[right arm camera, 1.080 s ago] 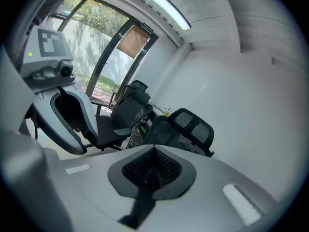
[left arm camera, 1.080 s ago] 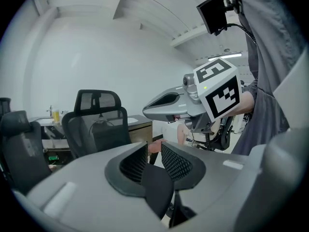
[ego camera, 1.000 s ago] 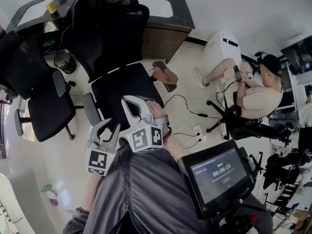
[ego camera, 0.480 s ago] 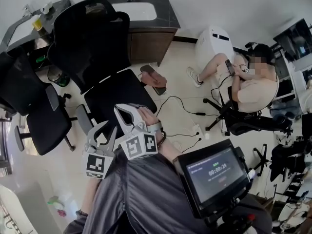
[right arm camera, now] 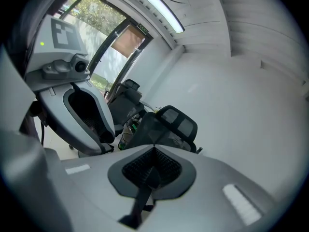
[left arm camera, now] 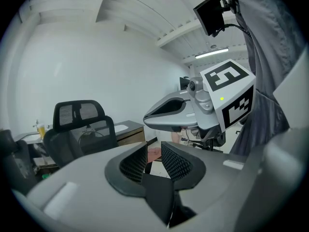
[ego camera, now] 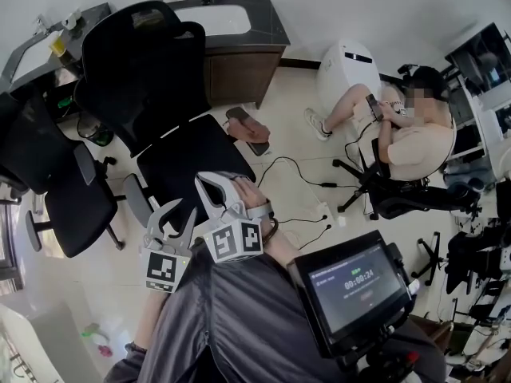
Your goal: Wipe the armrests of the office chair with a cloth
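Note:
The black office chair (ego camera: 196,162) stands just ahead of me, with its high back (ego camera: 148,62) toward the desk. Its grey left armrest (ego camera: 136,200) shows beside the seat. A pinkish-brown piece, apparently the cloth (ego camera: 247,130), lies on the right armrest. My left gripper (ego camera: 174,218) hovers over the seat's near edge, open, with nothing between its jaws (left arm camera: 153,151). My right gripper (ego camera: 209,180) hangs over the seat front, and its pads (right arm camera: 154,151) meet with nothing in them. Neither gripper touches the chair.
A second black chair (ego camera: 56,174) stands at the left. A seated person (ego camera: 415,142) is at the right on another chair. A dark desk (ego camera: 231,30) and a white appliance (ego camera: 347,70) are behind. Cables and a power strip (ego camera: 319,210) lie on the floor.
The head view has swung, so the chair now sits further left and lower in the picture. Both grippers have shifted slightly over the seat front. Neither gripper's jaws have changed.

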Demonstrator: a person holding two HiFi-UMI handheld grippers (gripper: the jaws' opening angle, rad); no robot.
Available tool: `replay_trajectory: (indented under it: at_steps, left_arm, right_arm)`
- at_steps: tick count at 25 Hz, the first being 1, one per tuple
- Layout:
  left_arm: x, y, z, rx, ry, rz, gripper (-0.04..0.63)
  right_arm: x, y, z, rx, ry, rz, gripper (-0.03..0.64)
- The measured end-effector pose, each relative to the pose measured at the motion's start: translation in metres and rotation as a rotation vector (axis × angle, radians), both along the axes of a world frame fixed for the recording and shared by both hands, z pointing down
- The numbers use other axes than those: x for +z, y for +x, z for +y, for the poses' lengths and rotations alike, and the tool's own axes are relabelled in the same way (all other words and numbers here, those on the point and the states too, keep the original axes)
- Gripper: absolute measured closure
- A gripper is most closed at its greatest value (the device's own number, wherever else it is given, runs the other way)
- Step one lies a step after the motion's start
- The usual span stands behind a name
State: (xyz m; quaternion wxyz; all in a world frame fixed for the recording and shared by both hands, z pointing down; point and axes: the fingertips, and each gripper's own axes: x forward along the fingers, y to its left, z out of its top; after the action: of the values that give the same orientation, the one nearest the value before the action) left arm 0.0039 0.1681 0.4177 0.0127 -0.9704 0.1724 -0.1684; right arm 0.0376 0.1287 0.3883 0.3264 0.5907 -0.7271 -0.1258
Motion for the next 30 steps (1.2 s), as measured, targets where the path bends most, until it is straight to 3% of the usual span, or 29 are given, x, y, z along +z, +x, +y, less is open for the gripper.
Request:
replay_trajectory:
  at_steps: [30]
  left_arm:
    - [0.0037, -0.0059, -0.0015, -0.034, 0.001, -0.012, 0.488]
  right_arm:
    - [-0.0003, -0.0013, -0.0017, -0.025, 0.011, 0.054, 0.617]
